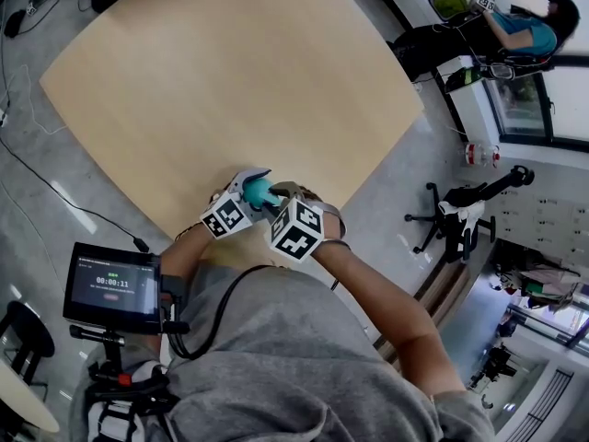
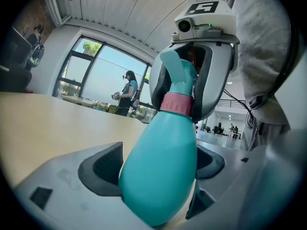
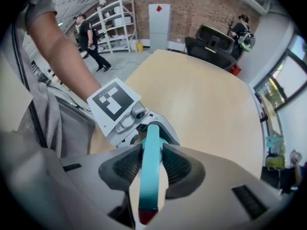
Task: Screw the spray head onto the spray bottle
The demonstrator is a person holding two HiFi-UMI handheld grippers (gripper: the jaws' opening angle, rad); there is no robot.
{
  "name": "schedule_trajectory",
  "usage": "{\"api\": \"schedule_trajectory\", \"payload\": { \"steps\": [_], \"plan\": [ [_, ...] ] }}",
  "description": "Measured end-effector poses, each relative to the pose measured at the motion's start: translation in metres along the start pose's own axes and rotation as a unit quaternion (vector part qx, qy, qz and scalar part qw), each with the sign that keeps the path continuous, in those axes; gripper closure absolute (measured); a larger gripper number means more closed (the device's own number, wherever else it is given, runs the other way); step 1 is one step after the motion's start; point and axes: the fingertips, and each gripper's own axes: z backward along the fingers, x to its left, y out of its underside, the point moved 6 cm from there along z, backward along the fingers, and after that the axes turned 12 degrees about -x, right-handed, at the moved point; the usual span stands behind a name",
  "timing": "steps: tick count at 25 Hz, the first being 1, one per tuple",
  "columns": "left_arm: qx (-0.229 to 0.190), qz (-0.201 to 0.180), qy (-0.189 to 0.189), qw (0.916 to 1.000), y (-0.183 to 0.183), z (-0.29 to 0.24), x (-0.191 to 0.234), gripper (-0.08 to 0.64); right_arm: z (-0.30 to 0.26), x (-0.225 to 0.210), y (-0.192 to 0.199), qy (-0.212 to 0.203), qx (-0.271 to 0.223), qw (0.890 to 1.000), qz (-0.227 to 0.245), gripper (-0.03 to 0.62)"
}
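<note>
— Closest to us, what is that?

— That's the holder's grey sweatshirt (image 1: 294, 357), with a small black screen (image 1: 112, 286) on a stand at the left elbow. Both forearms reach forward from there.

— And the tools?

— They meet just over the near edge of the pale wooden table (image 1: 230, 72). The left gripper (image 2: 158, 169) has its jaws set wide, with the dark pads pressing either side of the fat body of a teal plastic spray bottle (image 2: 160, 186). The bottle leans neck-first towards the other tool.

— So the right one has the top?

— Yes. The right gripper (image 3: 151, 169) pinches the narrow teal spray head (image 3: 149, 152) between its ribbed pads, and the jaws are drawn in close on it. The head sits on the bottle's neck, and its pink collar (image 2: 176, 104) is right at the shoulder. I cannot tell how far it is threaded.

— Anything beyond?

— Off the table's right side there is a black office chair (image 1: 451, 215) on the grey floor. Farther back, by the window, a person in a teal top (image 1: 526, 28) is sitting.
</note>
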Motion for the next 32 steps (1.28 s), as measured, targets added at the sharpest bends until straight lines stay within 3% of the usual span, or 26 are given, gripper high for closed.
{"api": "schedule_trajectory", "payload": {
  "steps": [8, 12, 32],
  "plan": [
    [0.004, -0.004, -0.002, 1.0000, -0.0002, 0.0011, -0.0041, 0.175, 0.0032, 0.0019, 0.0060, 0.048, -0.051, 0.989, -0.128, 0.459],
    [0.003, -0.004, -0.005, 1.0000, -0.0002, 0.0033, -0.0036, 0.175, 0.0030, 0.0024, 0.0074, 0.058, -0.074, 0.982, -0.162, 0.459],
    [0.002, -0.015, -0.025, 0.9996, -0.0013, 0.0066, 0.0016, 0.175, 0.0017, -0.0006, 0.0030, 0.068, -0.096, 0.976, -0.181, 0.459]
  ]
}}
